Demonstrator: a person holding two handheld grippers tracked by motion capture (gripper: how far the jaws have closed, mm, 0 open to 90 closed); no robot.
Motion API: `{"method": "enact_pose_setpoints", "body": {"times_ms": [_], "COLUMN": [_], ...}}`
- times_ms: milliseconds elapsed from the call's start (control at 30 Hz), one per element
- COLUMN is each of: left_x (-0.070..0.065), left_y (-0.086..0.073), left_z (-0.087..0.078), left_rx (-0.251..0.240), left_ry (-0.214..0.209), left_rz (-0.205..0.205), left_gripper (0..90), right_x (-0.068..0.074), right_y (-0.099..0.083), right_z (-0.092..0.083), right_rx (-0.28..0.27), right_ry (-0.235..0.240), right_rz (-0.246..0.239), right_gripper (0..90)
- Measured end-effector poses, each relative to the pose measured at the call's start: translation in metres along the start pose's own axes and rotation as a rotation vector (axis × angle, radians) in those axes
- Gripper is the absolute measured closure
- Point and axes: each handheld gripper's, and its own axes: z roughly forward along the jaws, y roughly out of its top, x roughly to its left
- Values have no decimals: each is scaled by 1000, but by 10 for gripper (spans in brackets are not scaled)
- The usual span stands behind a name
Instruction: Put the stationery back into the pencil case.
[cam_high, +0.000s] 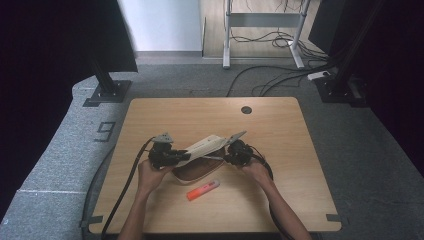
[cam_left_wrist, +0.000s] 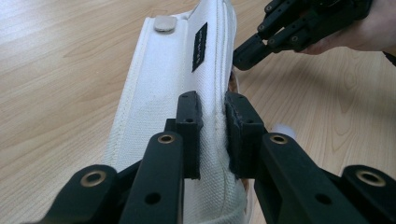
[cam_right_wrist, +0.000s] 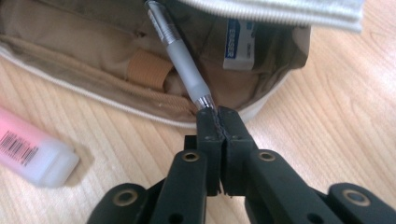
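Left hand-held gripper (cam_left_wrist: 212, 135) clamped on white flap of pencil case (cam_high: 202, 150), holding flap lifted, mid-table (cam_high: 280, 120). Case interior open: eraser (cam_right_wrist: 240, 44) in back pocket, tan loop beside pen. Right hand-held gripper (cam_right_wrist: 218, 114) jaws closed tight on tip of pen (cam_right_wrist: 180, 58), pen body inside case. Pink highlighter (cam_high: 202, 190) loose on table, just front of case, clear of both.

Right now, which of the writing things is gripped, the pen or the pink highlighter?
The pen: the right gripper pinches its tip at the pencil case mouth. The highlighter lies loose on the table.
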Motion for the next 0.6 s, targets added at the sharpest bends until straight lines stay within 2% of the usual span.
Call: {"method": "enact_pose_setpoints", "body": {"times_ms": [300, 500, 567, 600], "left_x": [0, 0, 1, 1], "left_y": [0, 0, 0, 0], "left_z": [1, 0, 1, 0], "left_rx": [1, -1, -1, -1], "left_ry": [3, 2, 1, 2], "left_rz": [0, -4, -5, -4], "left_gripper": [765, 766, 767, 767], "right_x": [0, 0, 1, 2], "right_y": [13, 13, 12, 11], "right_z": [8, 3, -2, -6], "right_rx": [-15, -23, -38, -46], "right_ry": [-7, -5, 1, 9], "right_rz": [-9, -9, -3, 1], "right_gripper": [858, 796, 759, 710]}}
